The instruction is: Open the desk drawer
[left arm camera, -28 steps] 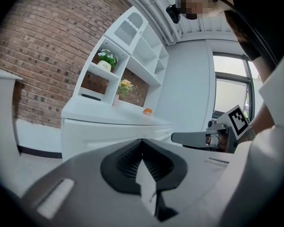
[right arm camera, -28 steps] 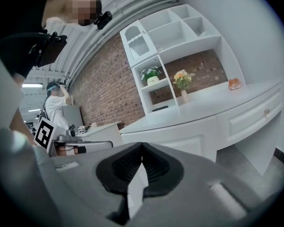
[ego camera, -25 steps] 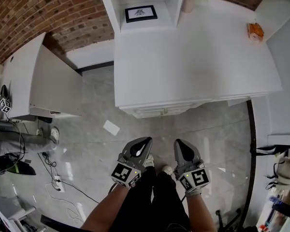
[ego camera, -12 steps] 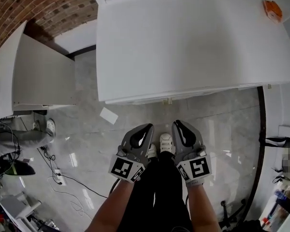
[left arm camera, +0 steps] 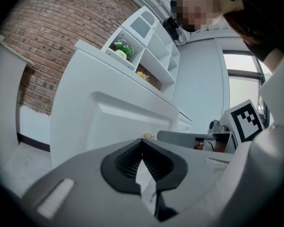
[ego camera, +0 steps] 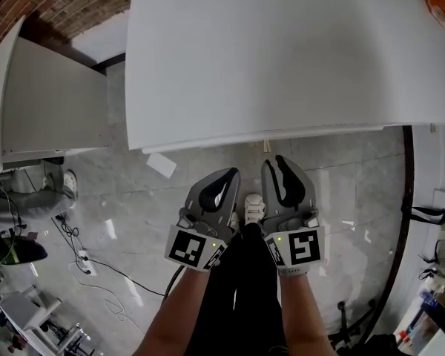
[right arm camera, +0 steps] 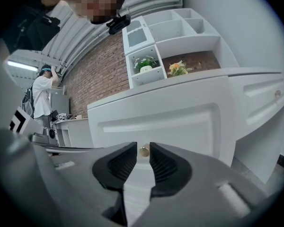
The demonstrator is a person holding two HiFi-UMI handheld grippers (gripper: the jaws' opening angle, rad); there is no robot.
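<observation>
Desk front (right arm camera: 180,122): knob (right arm camera: 144,151) beyond right hand-held gripper's (right arm camera: 142,146) just-opened, empty jaws

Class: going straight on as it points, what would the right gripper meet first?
Probably the knob on the drawer front: it shows in the gap of the right gripper, whose empty jaws have just been opening. Depth is unclear.

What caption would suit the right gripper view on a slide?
Right claw, its jaws just opening, sights the small round knob of the white drawer through the gap, not yet gripping.
</observation>
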